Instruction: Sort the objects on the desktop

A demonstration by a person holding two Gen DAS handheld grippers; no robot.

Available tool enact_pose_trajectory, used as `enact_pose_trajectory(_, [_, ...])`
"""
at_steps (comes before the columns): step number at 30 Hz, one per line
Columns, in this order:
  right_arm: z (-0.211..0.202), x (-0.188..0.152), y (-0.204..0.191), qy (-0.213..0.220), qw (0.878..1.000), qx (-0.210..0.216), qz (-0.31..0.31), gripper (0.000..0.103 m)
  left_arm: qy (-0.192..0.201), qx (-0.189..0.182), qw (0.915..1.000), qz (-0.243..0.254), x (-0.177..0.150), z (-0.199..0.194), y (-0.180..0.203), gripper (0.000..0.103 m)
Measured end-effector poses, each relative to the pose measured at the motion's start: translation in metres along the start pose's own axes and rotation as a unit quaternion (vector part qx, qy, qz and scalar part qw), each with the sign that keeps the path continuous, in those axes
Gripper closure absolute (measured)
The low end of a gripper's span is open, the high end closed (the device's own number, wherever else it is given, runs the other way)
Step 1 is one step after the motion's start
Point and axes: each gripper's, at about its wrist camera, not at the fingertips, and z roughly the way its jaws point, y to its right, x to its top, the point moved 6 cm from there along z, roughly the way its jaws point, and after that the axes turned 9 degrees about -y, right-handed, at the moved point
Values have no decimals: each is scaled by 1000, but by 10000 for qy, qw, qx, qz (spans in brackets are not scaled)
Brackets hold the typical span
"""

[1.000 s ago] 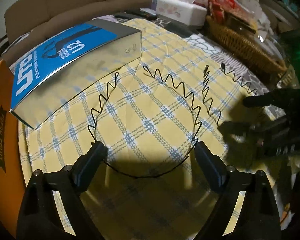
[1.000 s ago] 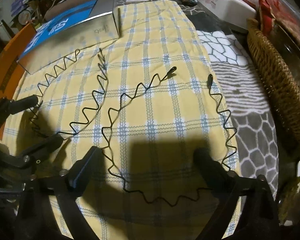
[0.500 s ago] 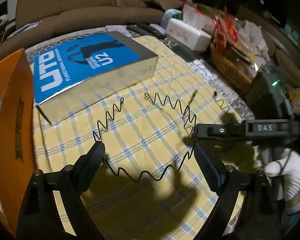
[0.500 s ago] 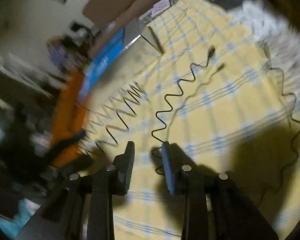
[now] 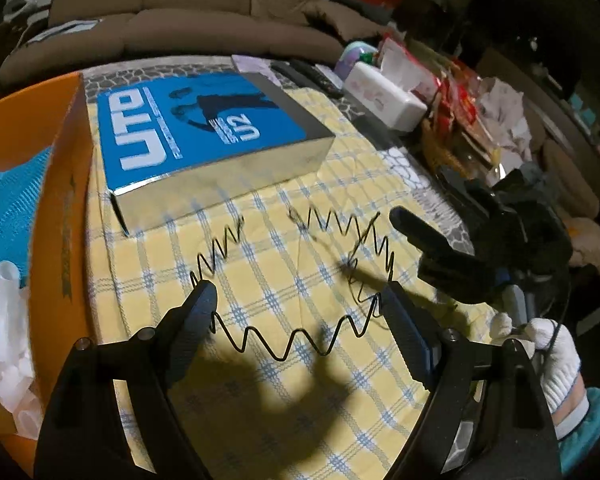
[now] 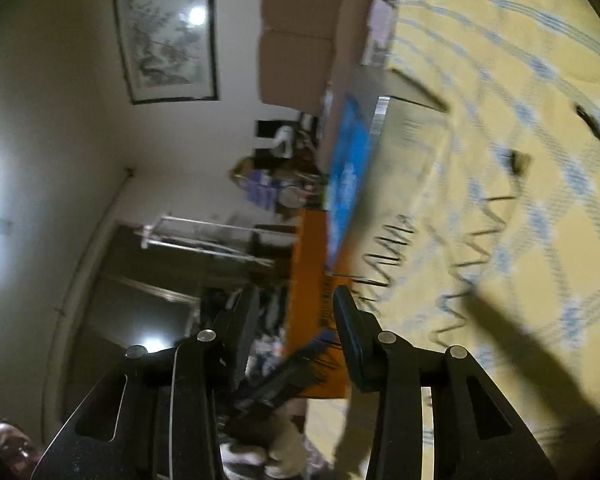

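A black zigzag wire headband [image 5: 300, 344] lies on the yellow checked cloth [image 5: 284, 400] between the fingers of my open, empty left gripper [image 5: 300, 304]. A second zigzag headband [image 5: 370, 264] lies just right of it, raised at one side. My right gripper [image 5: 428, 216] shows at the right of the left wrist view, rolled sideways above the cloth. In the right wrist view its jaws [image 6: 296, 316] stand partly apart with nothing between them, and blurred zigzag wire [image 6: 464, 268] shows on the cloth.
A blue and silver box [image 5: 208, 144] lies behind the headbands. An orange carton [image 5: 60, 216] stands at the left edge. A white tissue box [image 5: 384, 96], a wicker basket [image 5: 452, 152] and clutter sit at the back right. A sofa [image 5: 180, 32] is behind the table.
My right gripper has rolled sideways and lifted away from the cloth, its jaws narrower than a second ago. My left gripper has risen and tilted back. The second headband has shifted.
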Motion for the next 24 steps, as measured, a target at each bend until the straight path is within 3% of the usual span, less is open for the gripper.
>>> enact_pose_trajectory(1, [1, 2, -4, -15, 9999, -162, -48, 59, 31, -2, 10000, -29, 1, -3, -1, 21])
enact_pose_trajectory(3, [-2, 1, -10, -86, 9952, -941, -248, 46, 162, 32, 9997, -154, 5, -12, -6, 21])
enact_pose_trajectory(4, [-3, 0, -16, -222, 9845, -1653, -540, 43, 204, 37, 9996, -194, 7, -16, -8, 21])
enact_pose_trajectory(6, [-4, -3, -23, -409, 9647, -2441, -897, 42, 321, -82, 9989, -337, 13, -26, -13, 21])
enact_pose_trajectory(8, [-7, -12, -21, -604, 9462, -2993, -1073, 42, 395, -189, 9981, -437, 18, -35, -15, 21])
enact_pose_trajectory(11, [-8, -24, -12, -797, 9256, -3520, -1142, 42, 483, -304, 9972, -489, 26, -46, -15, 29])
enact_pose_trajectory(12, [-14, -31, -8, -796, 9279, -3468, -1112, 42, 523, -323, 9969, -491, 27, -50, -14, 29])
enact_pose_trajectory(15, [-17, -25, -15, -476, 9660, -2395, -852, 45, 606, -390, 9964, -442, 32, -59, -10, 29])
enact_pose_trajectory(18, [-17, -18, -40, -173, 9805, -1720, -939, 45, 674, -373, 9962, -405, 35, -68, -8, 29])
enact_pose_trajectory(20, [-18, -15, -62, -8, 9852, -1368, -1032, 45, 703, -399, 9958, -423, 36, -73, -8, 29])
enact_pose_trajectory(24, [-14, -17, -94, 9, 9838, -1231, -1304, 45, 800, -442, 9950, -412, 37, -89, -8, 29])
